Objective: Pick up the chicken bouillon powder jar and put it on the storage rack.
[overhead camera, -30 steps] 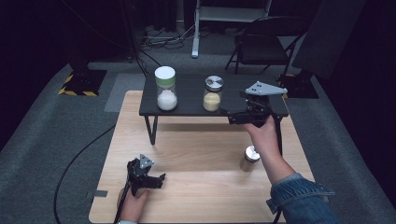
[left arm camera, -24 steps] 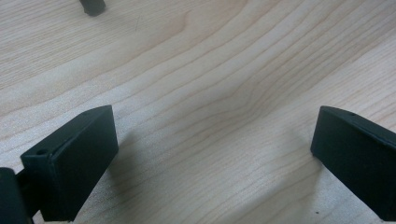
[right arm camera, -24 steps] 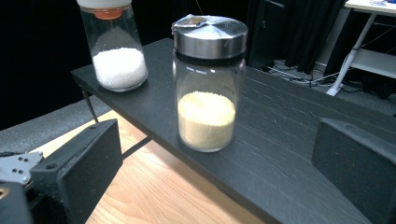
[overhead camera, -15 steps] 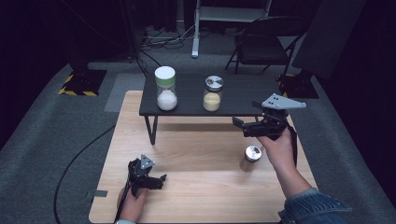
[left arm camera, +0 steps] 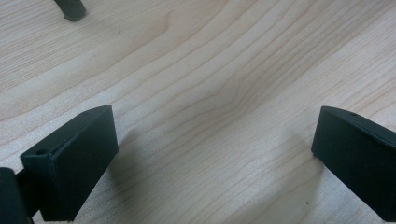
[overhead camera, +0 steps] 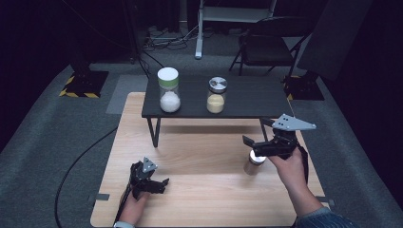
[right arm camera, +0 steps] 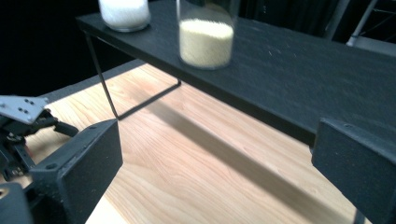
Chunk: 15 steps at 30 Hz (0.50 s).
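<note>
A: The right gripper (overhead camera: 256,142) is hovering at the right of the wooden table (overhead camera: 209,190), its jaws spread wide and holding nothing. It is hanging just above a small jar (overhead camera: 254,163) with a pale lid, which is standing upright on the wood, right of centre.

B: And the left gripper (overhead camera: 159,183)?

A: It is sitting low at the near left, jaws also wide apart and empty, with bare wood grain showing between them in the left gripper view. Its cable (overhead camera: 81,161) is trailing off over the left edge onto the floor.

B: What is the surface like?

A: A light wooden tabletop, and on its far half a low black shelf (overhead camera: 247,97) is standing on thin metal legs. Grey carpet (overhead camera: 38,142) is lying all around, and the room behind is dark.

B: Anything on the shelf?

A: Two jars, well apart from the grippers. A white-lidded jar (overhead camera: 168,89) with white grains is standing at the left, and a metal-lidded jar (overhead camera: 217,94) with yellowish grains at the middle. The right gripper view is showing that yellow one straight ahead on the shelf.

B: What is beyond?

A: A dark folding chair (overhead camera: 266,42) and what may be a stand base with hazard stripes (overhead camera: 78,88), though it is dim there. The shelf's front edge is standing between the right gripper and the far jars.
</note>
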Each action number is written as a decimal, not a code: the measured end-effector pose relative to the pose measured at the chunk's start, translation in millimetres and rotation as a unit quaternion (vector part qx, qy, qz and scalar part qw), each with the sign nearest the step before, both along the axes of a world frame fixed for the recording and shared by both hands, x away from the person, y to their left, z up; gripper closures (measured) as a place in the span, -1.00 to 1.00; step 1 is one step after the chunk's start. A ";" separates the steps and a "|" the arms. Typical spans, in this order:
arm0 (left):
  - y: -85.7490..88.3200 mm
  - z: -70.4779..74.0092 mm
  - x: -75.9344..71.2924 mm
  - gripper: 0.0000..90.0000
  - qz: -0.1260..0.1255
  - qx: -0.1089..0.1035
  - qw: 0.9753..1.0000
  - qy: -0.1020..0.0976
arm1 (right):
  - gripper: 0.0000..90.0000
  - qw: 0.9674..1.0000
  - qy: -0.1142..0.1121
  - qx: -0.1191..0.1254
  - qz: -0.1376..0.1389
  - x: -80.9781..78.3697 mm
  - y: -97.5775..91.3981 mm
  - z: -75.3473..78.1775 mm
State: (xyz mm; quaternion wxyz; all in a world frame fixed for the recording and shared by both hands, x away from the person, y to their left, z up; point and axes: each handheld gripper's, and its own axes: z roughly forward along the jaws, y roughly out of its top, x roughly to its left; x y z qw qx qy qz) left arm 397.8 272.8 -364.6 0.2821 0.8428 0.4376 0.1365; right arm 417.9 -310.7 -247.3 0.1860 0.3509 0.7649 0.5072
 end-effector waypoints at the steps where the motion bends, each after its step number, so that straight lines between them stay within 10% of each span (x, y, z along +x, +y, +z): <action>1: 0.0 0.0 0.0 -0.99 0.000 0.000 1.000 0.000 | -0.96 1.000 0.001 0.000 -0.002 -1.7 -2.4 -2.2; 15: -1.8 -0.2 -1.0 -0.99 0.009 0.000 1.000 -0.001 | -0.96 0.999 0.029 -0.002 -0.037 -19.7 -38.7 -35.6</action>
